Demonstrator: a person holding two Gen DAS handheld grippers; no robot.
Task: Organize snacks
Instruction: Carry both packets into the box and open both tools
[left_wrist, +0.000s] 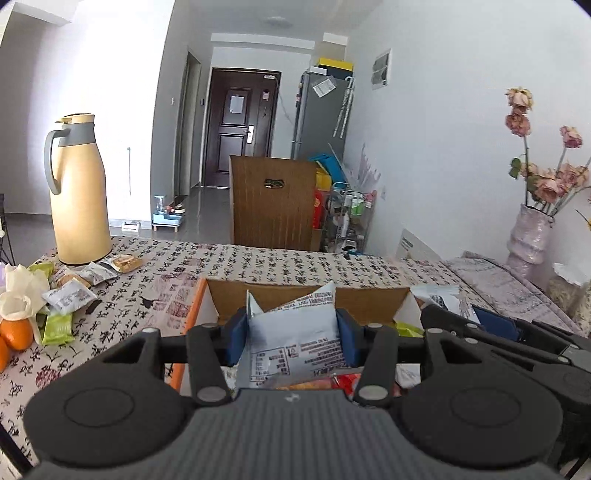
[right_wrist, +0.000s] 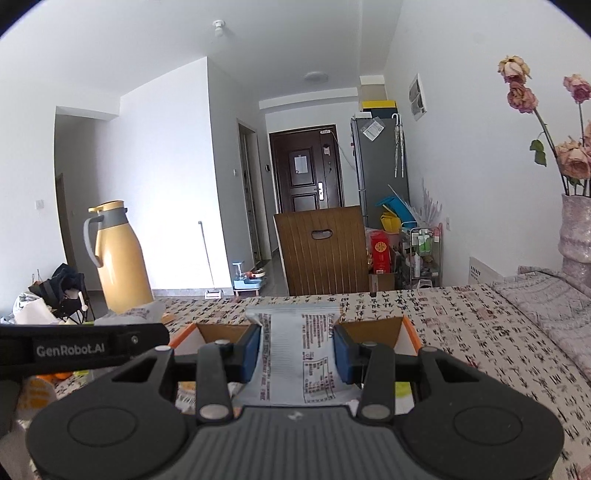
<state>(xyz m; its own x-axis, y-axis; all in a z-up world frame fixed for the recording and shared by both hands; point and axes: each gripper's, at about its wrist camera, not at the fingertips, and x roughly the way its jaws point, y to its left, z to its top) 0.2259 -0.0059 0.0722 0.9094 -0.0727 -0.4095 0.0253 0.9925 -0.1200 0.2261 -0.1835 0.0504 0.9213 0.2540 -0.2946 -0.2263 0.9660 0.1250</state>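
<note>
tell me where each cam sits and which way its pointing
Left wrist: on the left gripper, facing along its fingers over the cardboard box toward the dark door; its blue pads clamp a white snack packet; the right gripper shows at right.
Right wrist: on the right gripper, same heading; its pads clamp another white packet; the left gripper's black body shows at left.
Shared: box, yellow thermos, patterned tablecloth, door.
</note>
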